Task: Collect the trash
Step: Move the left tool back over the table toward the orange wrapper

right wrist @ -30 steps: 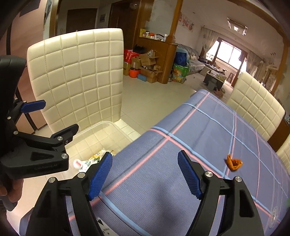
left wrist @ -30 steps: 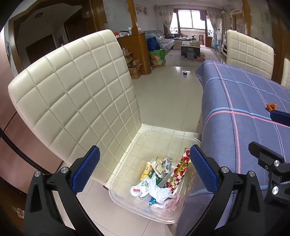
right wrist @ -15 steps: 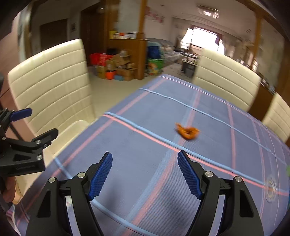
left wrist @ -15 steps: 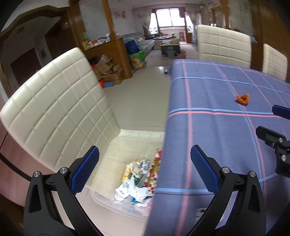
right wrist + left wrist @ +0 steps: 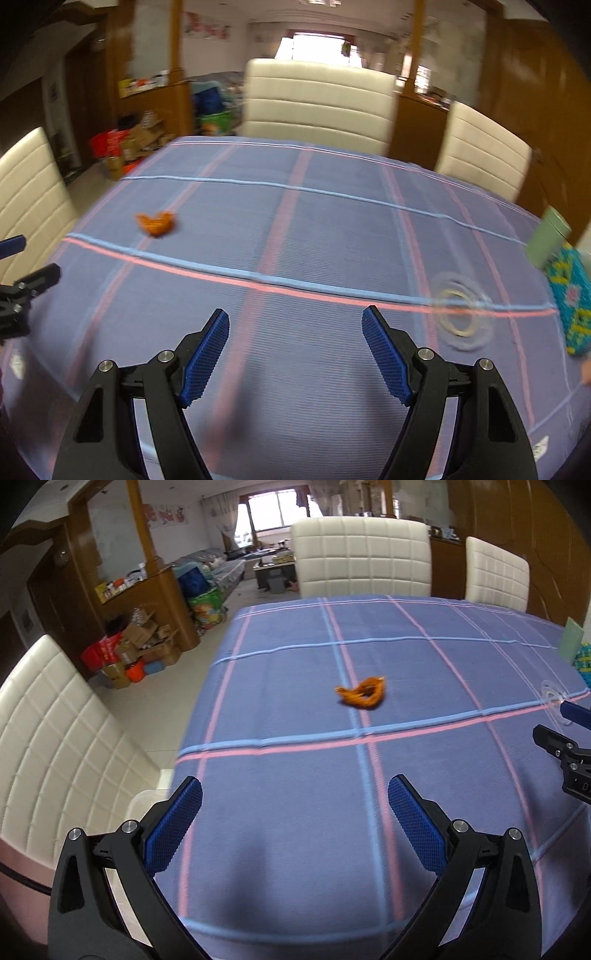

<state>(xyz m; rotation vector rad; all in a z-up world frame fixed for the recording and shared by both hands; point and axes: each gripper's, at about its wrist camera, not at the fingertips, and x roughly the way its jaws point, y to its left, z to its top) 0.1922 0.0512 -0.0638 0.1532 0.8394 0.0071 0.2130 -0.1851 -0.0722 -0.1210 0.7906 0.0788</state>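
An orange crumpled scrap lies on the blue checked tablecloth; it also shows in the right wrist view at the far left. My left gripper is open and empty above the cloth, well short of the scrap. My right gripper is open and empty over the table's middle, to the right of the scrap. A clear round piece lies on the cloth at the right. The corner of the clear bin shows beside the table edge.
Cream quilted chairs stand at the left, far side and far right. A green box and a teal patterned item sit at the table's right edge. Cardboard boxes lie on the floor.
Both grippers have swung right, from the chair and bin of trash towards the tabletop. The orange scrap is now nearer the middle of the left view. Both stay open.
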